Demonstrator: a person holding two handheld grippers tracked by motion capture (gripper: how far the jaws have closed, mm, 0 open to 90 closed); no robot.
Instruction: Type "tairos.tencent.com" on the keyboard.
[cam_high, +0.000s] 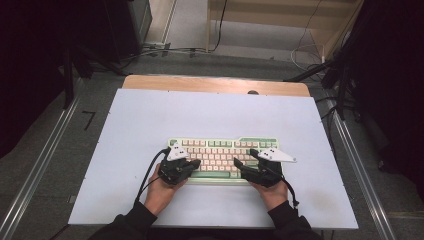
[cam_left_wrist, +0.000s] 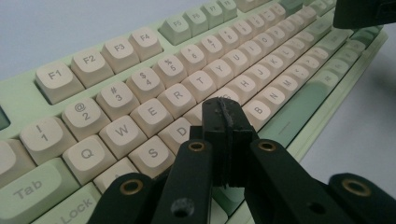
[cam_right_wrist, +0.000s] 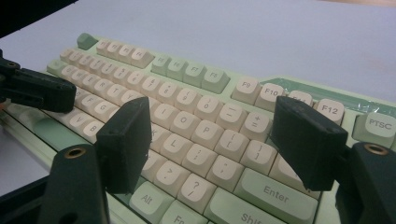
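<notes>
A pale green keyboard (cam_high: 220, 149) with cream keys lies near the front of the white table. My left gripper (cam_high: 195, 163) rests over the keyboard's left half. Its jaws are pressed together with nothing between them, and the tip (cam_left_wrist: 227, 116) hovers just above the D and F keys (cam_left_wrist: 180, 130). My right gripper (cam_high: 240, 163) is over the keyboard's right half. It stands open (cam_right_wrist: 215, 135) above the L and P keys, with nothing between its pads (cam_right_wrist: 126, 140). The left gripper's tip (cam_right_wrist: 39, 91) shows at the left of the right gripper view.
The white table top (cam_high: 150, 120) has bare room behind and beside the keyboard. A wooden strip (cam_high: 215, 84) runs along its far edge. Cables (cam_high: 165, 50) and dark stands sit on the floor beyond. Metal rails (cam_high: 40, 165) flank the table.
</notes>
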